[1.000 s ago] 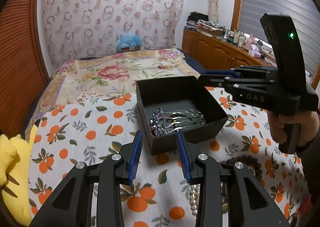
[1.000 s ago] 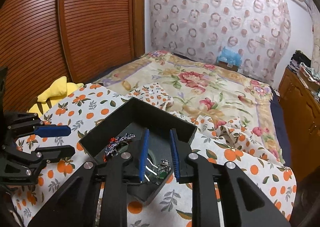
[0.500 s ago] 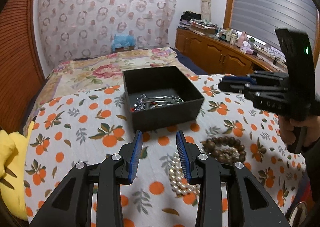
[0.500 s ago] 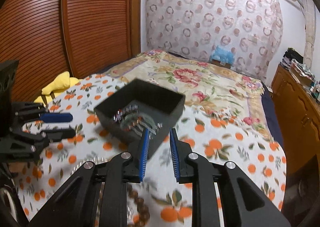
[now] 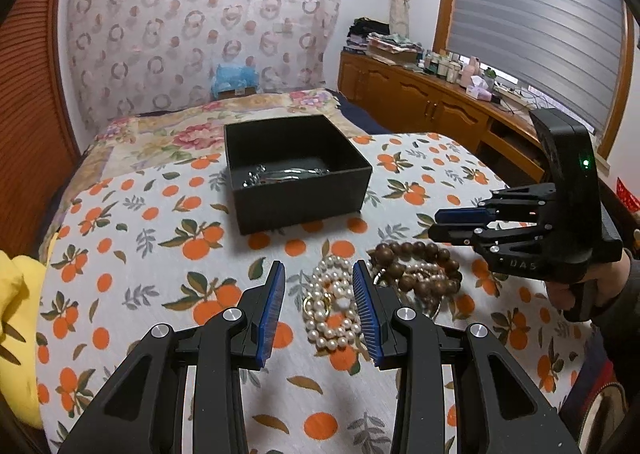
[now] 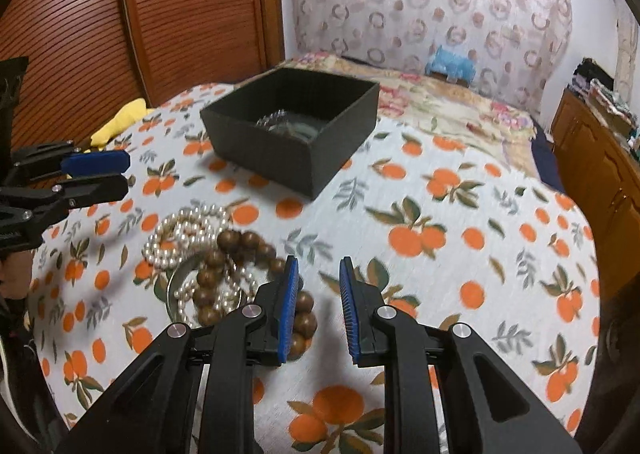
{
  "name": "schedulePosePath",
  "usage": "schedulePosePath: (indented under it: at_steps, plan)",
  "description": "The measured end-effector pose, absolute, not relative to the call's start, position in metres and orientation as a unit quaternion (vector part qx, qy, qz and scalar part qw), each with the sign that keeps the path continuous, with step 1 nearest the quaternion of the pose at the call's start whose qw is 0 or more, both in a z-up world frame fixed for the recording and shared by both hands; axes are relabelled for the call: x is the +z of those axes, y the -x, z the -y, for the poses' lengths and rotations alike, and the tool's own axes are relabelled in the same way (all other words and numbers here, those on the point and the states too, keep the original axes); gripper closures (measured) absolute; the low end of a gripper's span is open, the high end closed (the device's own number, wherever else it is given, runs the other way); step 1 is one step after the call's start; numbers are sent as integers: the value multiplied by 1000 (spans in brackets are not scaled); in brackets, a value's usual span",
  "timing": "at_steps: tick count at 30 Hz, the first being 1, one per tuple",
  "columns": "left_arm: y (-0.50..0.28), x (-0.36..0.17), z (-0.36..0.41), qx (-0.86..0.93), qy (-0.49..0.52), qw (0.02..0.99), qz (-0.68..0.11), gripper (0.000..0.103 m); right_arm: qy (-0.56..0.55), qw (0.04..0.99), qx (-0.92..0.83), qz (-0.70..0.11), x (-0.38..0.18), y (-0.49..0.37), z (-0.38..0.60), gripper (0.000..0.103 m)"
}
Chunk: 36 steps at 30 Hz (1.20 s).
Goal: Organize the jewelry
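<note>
A black open box [image 5: 296, 174] sits on the orange-print cloth and holds silvery jewelry [image 5: 286, 174]; it also shows in the right wrist view [image 6: 292, 134]. A white pearl necklace [image 5: 334, 310] and a brown wooden bead bracelet [image 5: 420, 266] lie in a heap in front of the box. My left gripper [image 5: 318, 308] is open and empty, above the pearls. My right gripper [image 6: 319, 308] is open and empty, just right of the wooden beads [image 6: 236, 250] and pearls [image 6: 180, 230]. It shows from the side in the left wrist view [image 5: 440, 222].
The orange-print cloth [image 5: 140, 254] covers a bed with a floral quilt [image 5: 168, 134] beyond. A yellow item [image 5: 16, 314] lies at the left edge. A wooden cabinet [image 5: 432, 110] with clutter stands at the right, a wooden sliding door [image 6: 140, 14] at the left.
Both grippers have pulled back from the box toward the near edge. The pearl and wooden bead heap has come into view under them. The right gripper has left the box.
</note>
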<state>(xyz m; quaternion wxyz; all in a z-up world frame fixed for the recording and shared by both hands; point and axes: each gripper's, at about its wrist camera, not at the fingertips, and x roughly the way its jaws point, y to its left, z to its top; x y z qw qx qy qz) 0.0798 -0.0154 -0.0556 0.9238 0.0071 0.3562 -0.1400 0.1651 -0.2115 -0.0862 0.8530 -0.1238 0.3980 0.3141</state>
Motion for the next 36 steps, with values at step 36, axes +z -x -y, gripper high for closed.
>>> schedulePosePath:
  at_steps: [36]
  plan:
    - [-90,-90,86,-205,-78,887,-406,47,82,910,255,-316,-38,-153,269,88]
